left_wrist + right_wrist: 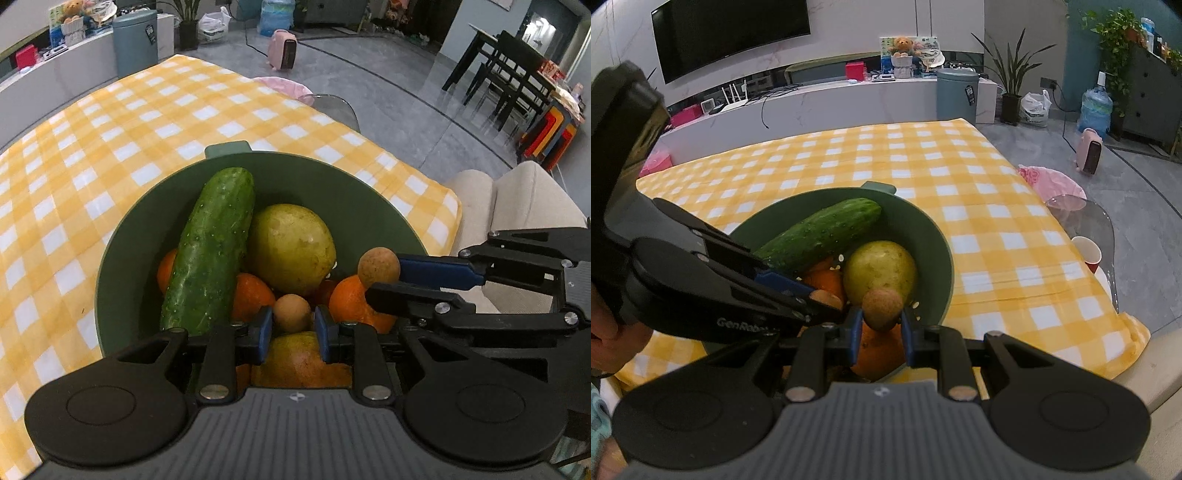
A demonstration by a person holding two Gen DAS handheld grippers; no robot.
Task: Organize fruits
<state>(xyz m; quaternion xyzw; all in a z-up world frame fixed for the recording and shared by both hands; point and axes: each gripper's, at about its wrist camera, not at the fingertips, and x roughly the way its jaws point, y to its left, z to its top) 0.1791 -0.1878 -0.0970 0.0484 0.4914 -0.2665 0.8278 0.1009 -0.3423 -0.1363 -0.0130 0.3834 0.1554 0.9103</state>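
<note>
We pinch a small, round, rough brown fruit [291, 313] in our left gripper [292, 332], and another [882, 308] in our right gripper [880, 334]. Both hang over the smooth green bowl [125, 236] holding a bumpy cucumber [210, 251], on the checked-cloth bench [110, 122].

A: What's sitting in the bowl [147, 236]?

B: A cucumber [210, 251] leaning beside a pear [291, 247], over oranges [251, 295].

A: And the grippers?

B: The left gripper [293, 330] is pinching a longan [291, 313]; the right gripper [384, 278] is gripping another [378, 266].
</note>
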